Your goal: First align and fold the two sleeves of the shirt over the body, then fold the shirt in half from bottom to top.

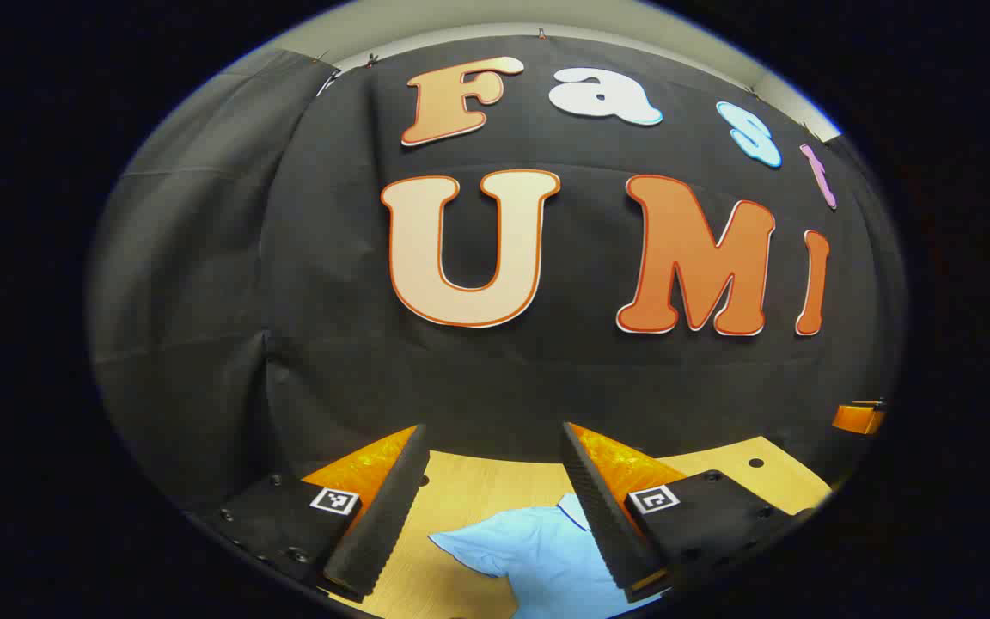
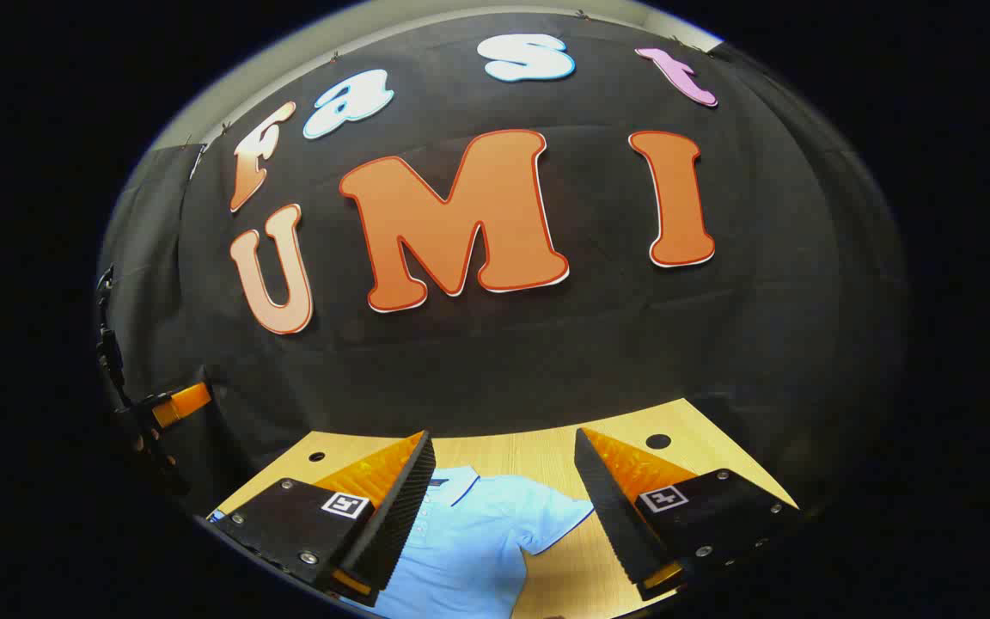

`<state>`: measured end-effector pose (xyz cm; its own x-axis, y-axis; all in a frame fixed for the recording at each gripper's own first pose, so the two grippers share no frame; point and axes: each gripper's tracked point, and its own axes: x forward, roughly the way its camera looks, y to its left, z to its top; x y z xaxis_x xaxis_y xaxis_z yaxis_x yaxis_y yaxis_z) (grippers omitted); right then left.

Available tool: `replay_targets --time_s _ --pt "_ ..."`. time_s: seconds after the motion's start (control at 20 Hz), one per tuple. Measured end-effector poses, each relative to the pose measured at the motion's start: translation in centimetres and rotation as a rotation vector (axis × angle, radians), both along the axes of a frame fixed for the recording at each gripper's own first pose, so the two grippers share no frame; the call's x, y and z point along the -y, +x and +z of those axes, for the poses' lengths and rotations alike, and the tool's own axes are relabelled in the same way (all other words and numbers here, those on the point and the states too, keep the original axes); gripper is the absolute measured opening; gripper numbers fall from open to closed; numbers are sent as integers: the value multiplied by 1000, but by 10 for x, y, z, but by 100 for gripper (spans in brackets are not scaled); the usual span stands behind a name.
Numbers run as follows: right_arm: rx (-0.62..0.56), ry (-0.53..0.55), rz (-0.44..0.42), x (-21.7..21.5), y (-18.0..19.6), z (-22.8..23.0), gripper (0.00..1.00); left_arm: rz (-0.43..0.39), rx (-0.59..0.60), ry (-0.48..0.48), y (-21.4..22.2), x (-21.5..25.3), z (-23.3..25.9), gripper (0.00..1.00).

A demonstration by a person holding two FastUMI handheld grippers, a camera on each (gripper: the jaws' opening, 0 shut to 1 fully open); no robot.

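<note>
My left gripper (image 1: 495,503) hangs above the shirt (image 1: 538,550), fingers spread, nothing held; one short sleeve (image 1: 469,546) pokes out sideways between them. Shirt lies flat on the wooden table (image 1: 478,490), collar toward the wall. My right gripper (image 2: 504,507), also spread and empty, sits over the other sleeve (image 2: 546,516). Each sleeve lies below and ahead of its own tool

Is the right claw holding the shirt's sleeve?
No, the right claw is open above the shirt, gripping nothing.
</note>
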<state>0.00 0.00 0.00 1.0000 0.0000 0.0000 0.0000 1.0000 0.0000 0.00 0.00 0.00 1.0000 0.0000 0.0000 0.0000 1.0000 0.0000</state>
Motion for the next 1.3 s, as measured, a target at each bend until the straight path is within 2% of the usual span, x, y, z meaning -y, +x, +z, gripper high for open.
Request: replay_targets --time_s 0.3,0.55,0.8,1.15,1.3 --pt "-33 -16 -41 7 13 -7 98 33 -19 24 10 -16 -6 98" --pt "-33 -58 -122 5 13 -8 98 -14 -28 35 38 -20 -9 98" --pt "-72 -30 -177 -4 22 -20 98 -43 -31 39 65 -30 -11 98" --pt "-158 -4 -219 -17 42 -45 98 -49 -48 51 91 -51 -24 98" --pt "-233 -7 -264 -9 53 -63 98 -50 -67 45 101 -58 -35 98"
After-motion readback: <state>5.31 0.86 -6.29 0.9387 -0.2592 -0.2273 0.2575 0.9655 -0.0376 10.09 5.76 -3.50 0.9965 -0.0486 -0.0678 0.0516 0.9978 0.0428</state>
